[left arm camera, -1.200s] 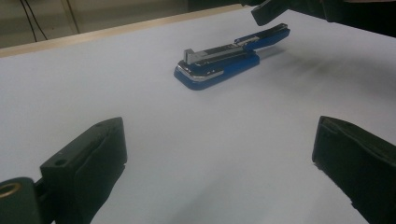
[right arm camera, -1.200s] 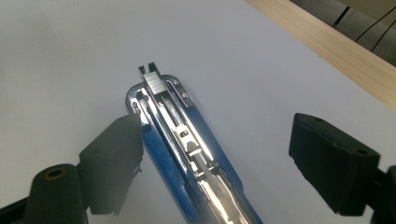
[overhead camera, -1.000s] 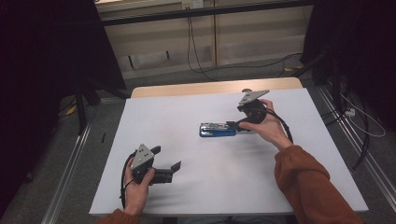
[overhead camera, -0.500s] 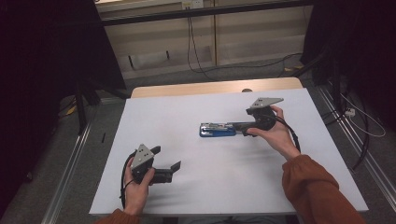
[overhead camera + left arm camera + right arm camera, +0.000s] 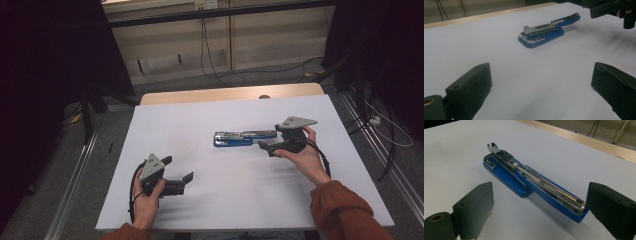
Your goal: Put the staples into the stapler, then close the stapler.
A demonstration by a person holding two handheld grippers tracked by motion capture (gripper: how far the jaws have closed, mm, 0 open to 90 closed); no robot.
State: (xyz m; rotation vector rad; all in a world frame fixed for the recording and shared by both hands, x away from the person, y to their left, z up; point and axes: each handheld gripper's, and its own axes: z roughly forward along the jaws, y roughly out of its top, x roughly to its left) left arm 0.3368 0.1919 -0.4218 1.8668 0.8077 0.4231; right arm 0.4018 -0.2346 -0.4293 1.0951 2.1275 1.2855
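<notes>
A blue stapler (image 5: 244, 138) with chrome metal lies on white table (image 5: 210, 120).

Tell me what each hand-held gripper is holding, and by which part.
Nothing is held. The right hand-held gripper is open beside the blue stapler, which lies unfolded on the table; the left hand-held gripper is open over bare table.
</notes>
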